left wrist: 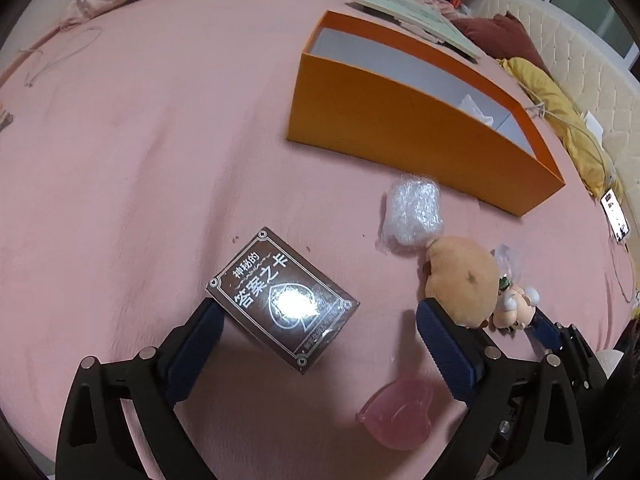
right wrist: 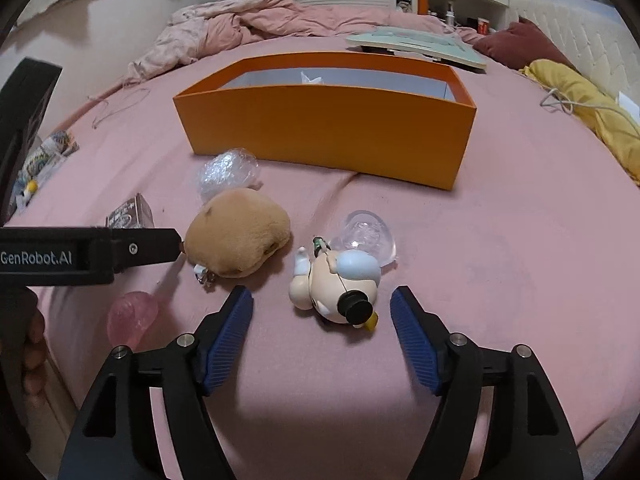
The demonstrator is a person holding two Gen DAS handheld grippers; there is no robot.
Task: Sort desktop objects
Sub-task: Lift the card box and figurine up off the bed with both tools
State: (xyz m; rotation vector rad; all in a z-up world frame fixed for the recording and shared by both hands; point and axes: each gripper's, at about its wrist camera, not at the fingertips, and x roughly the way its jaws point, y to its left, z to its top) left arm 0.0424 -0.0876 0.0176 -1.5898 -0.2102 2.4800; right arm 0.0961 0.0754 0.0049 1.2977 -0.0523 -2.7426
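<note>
A dark card box (left wrist: 280, 300) with white lettering lies on the pink bedsheet between the fingers of my left gripper (left wrist: 320, 306), which stands open around it; the left pad is at the box's corner, the right pad well clear. A small figurine (right wrist: 336, 284) with a black hat lies between the fingers of my right gripper (right wrist: 320, 292), also open and not touching it. A tan plush (right wrist: 240, 236), a bubble-wrapped bundle (right wrist: 228, 172), a clear plastic shell (right wrist: 364, 236) and a pink heart-shaped piece (left wrist: 396, 416) lie nearby. An open orange box (right wrist: 328, 128) stands behind them.
A pale green board (right wrist: 416, 46) lies beyond the orange box. Yellow cloth (right wrist: 580, 96) with a cable and a lit phone (left wrist: 616, 212) are at the right edge by the padded headboard. A rumpled pink quilt (right wrist: 240, 28) is at the back; a patterned packet (right wrist: 44, 156) lies far left.
</note>
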